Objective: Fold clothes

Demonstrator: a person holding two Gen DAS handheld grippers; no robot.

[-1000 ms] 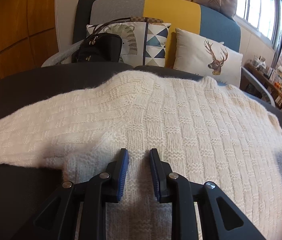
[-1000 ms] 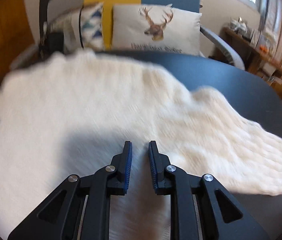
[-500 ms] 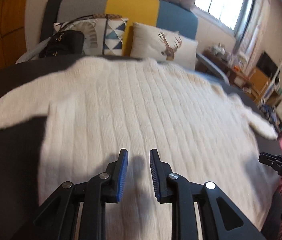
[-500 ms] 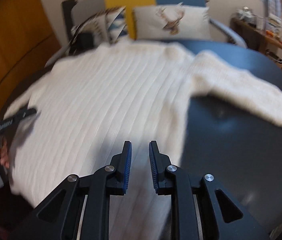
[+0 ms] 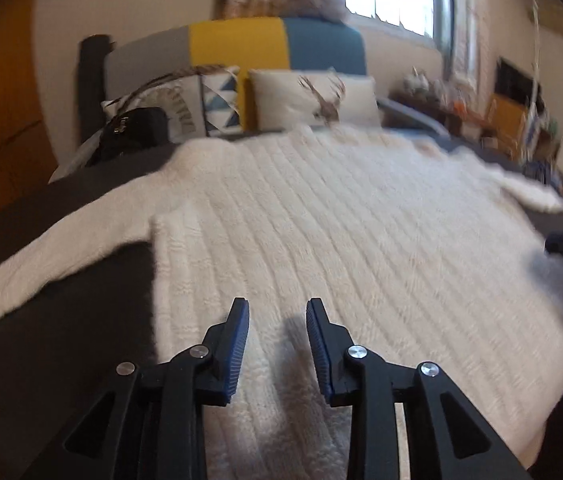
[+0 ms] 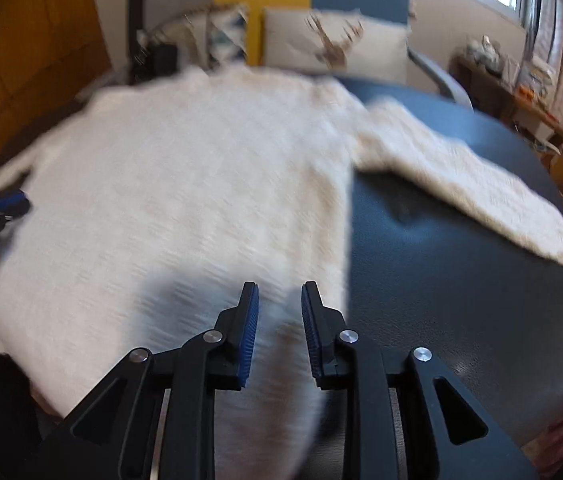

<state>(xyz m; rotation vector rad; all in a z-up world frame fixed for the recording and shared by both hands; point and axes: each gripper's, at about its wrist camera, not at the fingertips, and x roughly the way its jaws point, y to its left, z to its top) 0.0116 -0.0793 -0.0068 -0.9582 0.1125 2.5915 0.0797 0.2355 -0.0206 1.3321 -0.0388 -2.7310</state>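
In the left wrist view, the left tongs [image 5: 277,312] were parted, gripping nothing, above the hem of the cream sweater [image 5: 321,216], which lay flat on the dark surface [image 5: 61,320], one sleeve toward 9 o'clock.

In the right wrist view, the right tongs [image 6: 279,298] were likewise parted and empty over the sweater's edge [image 6: 185,184], its other sleeve toward 3 o'clock; a deer cushion [image 6: 333,44] sat at 12 o'clock.
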